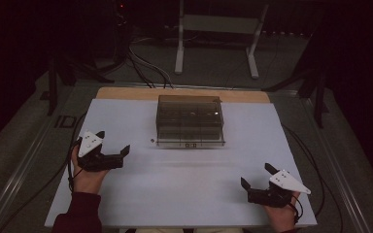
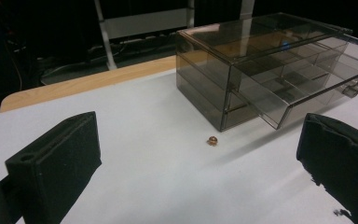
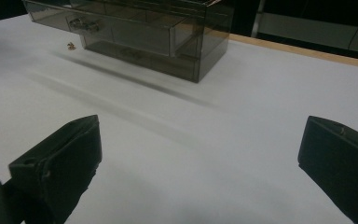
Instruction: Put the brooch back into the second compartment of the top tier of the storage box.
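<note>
We take the work here to be the small brass-coloured bead (image 2: pixel 212 140) and the smoky clear drawer box (image 1: pixel 190 120). The bead lies on the white surface (image 1: pixel 184 184) just off the box's front left corner, apart from it, nothing touching it. The box sits at the far middle of the surface, one upper drawer (image 2: pixel 279 95) pulled partway out toward us, with a small handle (image 2: pixel 356 87) on its front.

Left tongs (image 1: pixel 112 147) sit near the box's left front side, jaws spread wide and empty, aimed roughly at the bead. Right tongs (image 1: pixel 256 176) are well apart from the box, off its right front, jaws also spread and empty.

Handling, as we judge it: the bead looks tiny, hard, round and light, so likely to roll or squirt out of wide flat pads. We would close on it square across its middle, pads low to the surface, slow squeeze. It won't break, but it is easy to lose.

The box looks like thin rigid plastic, light, slick-walled, prone to sliding when the drawer is pushed or pulled. We would take the drawer by its handle, and steady the box's side wall with the other tongs. The compartments inside are too dim to read.
</note>
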`<state>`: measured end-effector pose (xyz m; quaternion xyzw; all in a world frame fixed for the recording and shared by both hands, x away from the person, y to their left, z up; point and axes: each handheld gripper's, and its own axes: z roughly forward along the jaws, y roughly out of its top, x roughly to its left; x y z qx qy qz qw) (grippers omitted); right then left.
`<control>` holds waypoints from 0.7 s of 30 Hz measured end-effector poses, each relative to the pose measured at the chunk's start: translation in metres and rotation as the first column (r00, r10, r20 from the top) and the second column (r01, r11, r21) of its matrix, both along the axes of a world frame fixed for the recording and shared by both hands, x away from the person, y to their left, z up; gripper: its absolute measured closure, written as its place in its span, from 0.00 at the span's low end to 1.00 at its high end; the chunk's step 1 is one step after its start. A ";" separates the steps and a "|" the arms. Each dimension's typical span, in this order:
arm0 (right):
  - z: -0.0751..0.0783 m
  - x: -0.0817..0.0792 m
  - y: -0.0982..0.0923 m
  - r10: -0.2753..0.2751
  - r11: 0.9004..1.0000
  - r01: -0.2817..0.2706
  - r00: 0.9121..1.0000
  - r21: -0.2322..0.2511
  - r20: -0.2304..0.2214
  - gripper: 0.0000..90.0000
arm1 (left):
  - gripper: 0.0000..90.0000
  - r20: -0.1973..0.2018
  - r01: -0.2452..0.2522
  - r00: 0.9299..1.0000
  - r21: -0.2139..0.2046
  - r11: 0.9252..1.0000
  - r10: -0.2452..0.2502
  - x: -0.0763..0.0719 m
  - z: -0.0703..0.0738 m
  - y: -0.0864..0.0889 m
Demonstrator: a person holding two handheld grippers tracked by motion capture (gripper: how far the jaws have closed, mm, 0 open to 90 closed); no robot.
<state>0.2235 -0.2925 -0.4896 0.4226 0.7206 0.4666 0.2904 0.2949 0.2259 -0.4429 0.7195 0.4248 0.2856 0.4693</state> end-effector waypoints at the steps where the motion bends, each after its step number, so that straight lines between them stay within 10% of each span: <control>1: 0.000 0.000 0.000 0.000 1.000 0.000 1.000 0.000 -0.001 0.00 | 0.01 -0.003 0.000 1.000 0.001 1.000 0.000 0.001 0.000 -0.001; 21: 0.000 0.000 0.000 -0.002 1.000 0.002 1.000 -0.001 -0.003 0.00 | 0.01 -0.068 0.036 0.997 0.065 0.997 -0.031 0.033 0.002 -0.018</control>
